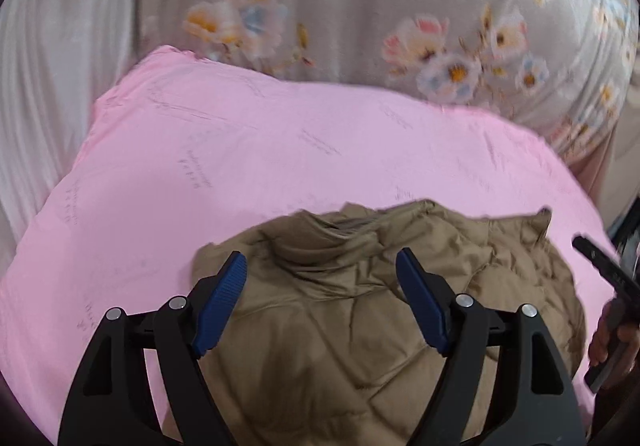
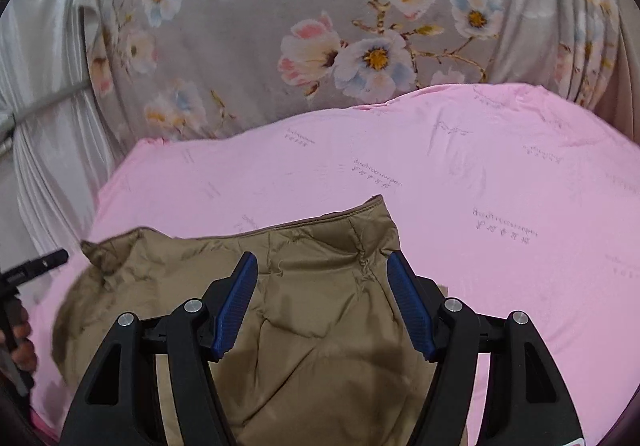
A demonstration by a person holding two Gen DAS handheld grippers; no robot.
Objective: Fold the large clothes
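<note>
One tan quilted jacket (image 1: 360, 318) lay bunched on the pink sheet (image 1: 200, 165), at 6 o'clock in both wrist views. Its far hem ran toward 12 o'clock. Bare sheet lay open beyond it from 9 through 3 o'clock. Two grippers hung over the jacket. The left gripper (image 1: 322, 272) had its jaws spread, nothing between the pads. The right gripper (image 2: 322, 272) likewise stood agape and empty. One floral cover (image 2: 360, 25) bordered the sheet at 12 o'clock, one white curtain (image 2: 48, 125) at 9 o'clock.
</note>
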